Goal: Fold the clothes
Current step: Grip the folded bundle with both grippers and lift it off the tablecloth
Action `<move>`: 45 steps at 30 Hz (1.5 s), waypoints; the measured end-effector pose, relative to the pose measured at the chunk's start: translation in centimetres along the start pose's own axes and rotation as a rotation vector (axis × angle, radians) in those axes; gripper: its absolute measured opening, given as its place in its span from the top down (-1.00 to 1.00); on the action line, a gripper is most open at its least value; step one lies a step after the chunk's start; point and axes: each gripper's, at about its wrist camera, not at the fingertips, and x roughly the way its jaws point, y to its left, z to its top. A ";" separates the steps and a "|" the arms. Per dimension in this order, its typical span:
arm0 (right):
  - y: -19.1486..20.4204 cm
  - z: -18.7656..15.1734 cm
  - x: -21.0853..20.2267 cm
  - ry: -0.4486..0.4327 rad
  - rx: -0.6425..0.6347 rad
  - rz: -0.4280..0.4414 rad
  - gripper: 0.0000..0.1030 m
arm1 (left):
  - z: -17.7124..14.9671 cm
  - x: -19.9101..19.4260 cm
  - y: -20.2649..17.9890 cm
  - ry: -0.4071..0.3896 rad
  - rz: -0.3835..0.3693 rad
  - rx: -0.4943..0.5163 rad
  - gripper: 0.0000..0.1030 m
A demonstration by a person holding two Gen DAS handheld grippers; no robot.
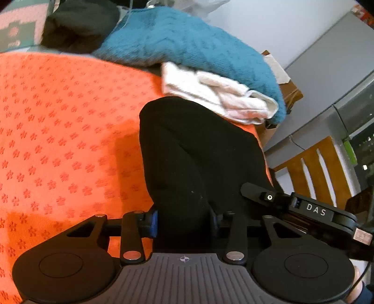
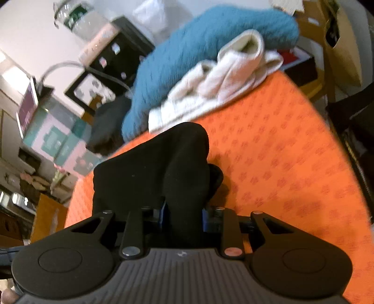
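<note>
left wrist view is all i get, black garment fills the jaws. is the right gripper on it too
Observer: Yes, the right gripper is shut on the same black garment, cloth bunched between its blue pads.
Operator: anything behind the teal sweater i cant see
Observer: A clear plastic bottle stands on the black box behind the teal sweater.
Operator: white garment folded?
Observer: No, the white garment lies crumpled, with one rolled cuff standing up against the sweater.
</note>
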 end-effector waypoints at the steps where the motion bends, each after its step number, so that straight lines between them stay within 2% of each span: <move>1: -0.2 0.3 -1.0 -0.015 0.002 0.004 0.39 | 0.0 -0.3 -0.8 -0.006 -0.005 0.006 0.16; 8: -4.4 2.4 -9.1 -0.090 0.016 0.020 0.39 | -1.3 -0.2 -9.4 -0.036 -0.036 0.053 0.16; 14: -11.3 4.8 -15.6 -0.095 0.000 0.046 0.39 | -4.6 2.1 -17.8 -0.064 -0.028 0.018 0.16; 19: -17.4 6.4 -20.6 -0.096 0.000 0.025 0.39 | -7.1 5.6 -23.9 -0.037 -0.046 -0.016 0.16; 26: -25.0 6.6 -25.7 -0.155 0.089 -0.073 0.39 | -8.3 11.5 -30.2 0.054 -0.105 0.067 0.16; 30: -28.7 6.5 -26.9 -0.179 0.115 -0.143 0.39 | -8.9 15.4 -32.6 0.103 -0.138 0.094 0.16; 36: -35.1 8.8 -26.2 -0.147 0.135 -0.181 0.39 | -9.9 21.0 -35.2 0.137 -0.137 0.080 0.16; 41: -40.4 12.5 -22.5 -0.085 0.111 -0.151 0.39 | -9.5 26.5 -36.4 0.128 -0.089 0.014 0.16; 45: -44.9 16.7 -18.4 -0.022 0.082 -0.121 0.39 | -8.1 31.5 -35.8 0.117 -0.047 -0.061 0.16</move>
